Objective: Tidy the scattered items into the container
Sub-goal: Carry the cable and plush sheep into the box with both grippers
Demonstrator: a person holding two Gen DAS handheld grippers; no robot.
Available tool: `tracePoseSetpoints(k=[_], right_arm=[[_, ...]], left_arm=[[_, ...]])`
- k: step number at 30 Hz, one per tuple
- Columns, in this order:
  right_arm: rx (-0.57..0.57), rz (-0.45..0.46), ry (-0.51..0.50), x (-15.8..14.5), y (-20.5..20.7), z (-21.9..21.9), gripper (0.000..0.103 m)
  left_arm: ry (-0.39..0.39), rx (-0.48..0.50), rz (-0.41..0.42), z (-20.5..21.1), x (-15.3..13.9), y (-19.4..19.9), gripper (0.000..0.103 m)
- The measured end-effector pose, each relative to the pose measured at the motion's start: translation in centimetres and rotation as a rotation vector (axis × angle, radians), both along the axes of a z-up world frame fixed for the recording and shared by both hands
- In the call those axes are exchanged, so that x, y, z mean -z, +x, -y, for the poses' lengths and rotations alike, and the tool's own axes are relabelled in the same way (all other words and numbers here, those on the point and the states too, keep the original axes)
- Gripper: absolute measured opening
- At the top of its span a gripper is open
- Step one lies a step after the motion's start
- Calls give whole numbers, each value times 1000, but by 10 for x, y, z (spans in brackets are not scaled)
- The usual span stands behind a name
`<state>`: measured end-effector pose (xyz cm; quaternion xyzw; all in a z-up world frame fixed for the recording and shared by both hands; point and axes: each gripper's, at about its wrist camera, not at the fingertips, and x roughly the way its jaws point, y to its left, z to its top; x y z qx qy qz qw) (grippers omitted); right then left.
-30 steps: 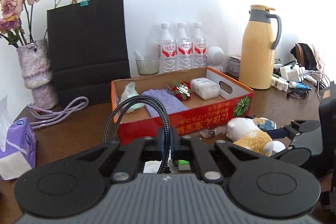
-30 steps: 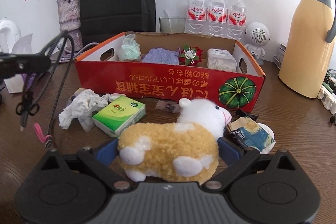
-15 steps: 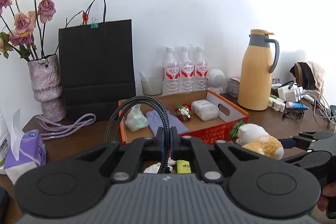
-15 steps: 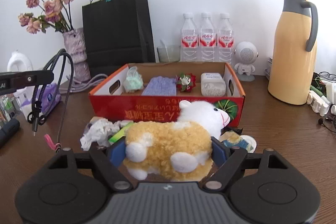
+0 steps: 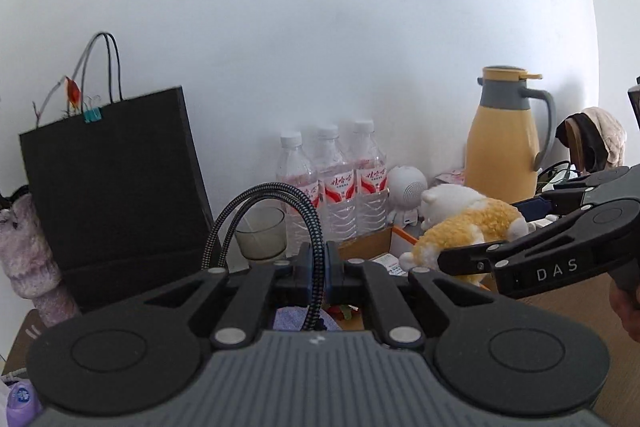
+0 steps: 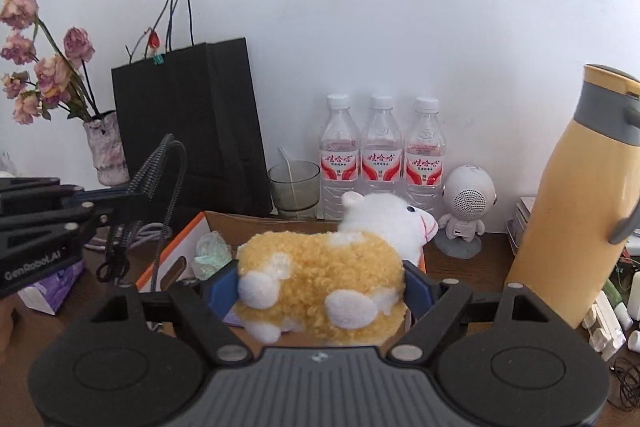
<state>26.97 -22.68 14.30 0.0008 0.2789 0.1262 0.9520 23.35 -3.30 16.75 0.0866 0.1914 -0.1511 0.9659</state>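
A braided black cable (image 5: 280,195) loops up from my left gripper (image 5: 316,259), which is shut on it above the box's left part. In the right wrist view that cable (image 6: 172,163) hangs off the left gripper (image 6: 118,211). My right gripper (image 6: 320,279) is shut on a yellow and white plush sheep (image 6: 320,267), its blue pads pressing both flanks, and holds it in the air over the cardboard box (image 6: 260,219). From the left wrist view the sheep (image 5: 468,227) hangs above the box's right end (image 5: 368,241). A green bundle (image 6: 210,253) lies inside the box.
Behind the box stand a black paper bag (image 6: 192,131), a glass (image 6: 294,187), three water bottles (image 6: 382,163) and a small white robot-shaped speaker (image 6: 468,207). A yellow jug (image 6: 580,207) is at the right, a vase of dried roses (image 6: 104,147) and a purple tissue pack (image 6: 52,287) at the left.
Both grippers have risen and moved forward from the table's front to above the box. The sheep left the tabletop in the right gripper; the cable rose with the left one.
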Motion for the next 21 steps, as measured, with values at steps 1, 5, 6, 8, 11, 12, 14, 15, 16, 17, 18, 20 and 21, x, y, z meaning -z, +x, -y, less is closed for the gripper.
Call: tracePoseSetpoints(k=[1, 5, 6, 8, 11, 12, 14, 15, 16, 17, 18, 20, 21], right_arm=[[-12, -28, -19, 7, 15, -4, 81], [-40, -113, -99, 46, 55, -13, 81], [-37, -141, -107, 57, 62, -13, 81], [-40, -197, -129, 80, 70, -15, 81], [-33, -250, -194, 97, 75, -21, 82], [-30, -270, -208, 100, 77, -22, 82], [-34, -333, -215, 106, 80, -21, 82], [-36, -364, -205, 109, 82, -20, 83], [-35, -383, -196, 110, 82, -19, 84], [-30, -398, -190, 109, 83, -17, 84], [-25, -418, -184, 107, 84, -15, 84], [-29, -472, -160, 104, 86, -11, 86], [-33, -506, -138, 103, 88, -8, 89]], left_arm=[[10, 1, -35, 3, 9, 18, 6], [77, -2, -166, 16, 54, 69, 6], [109, 1, -184, 19, 67, 77, 6], [159, 9, -209, 23, 89, 88, 6], [194, 48, -293, 15, 114, 99, 6], [206, 65, -318, 16, 120, 102, 7], [213, 54, -343, 14, 128, 103, 9], [205, 51, -353, 11, 131, 104, 10], [190, 50, -368, 8, 133, 107, 14], [176, 47, -380, 6, 135, 108, 16], [170, 41, -391, 4, 135, 108, 23], [182, 36, -386, 4, 137, 108, 41], [181, 30, -379, 2, 137, 106, 51]])
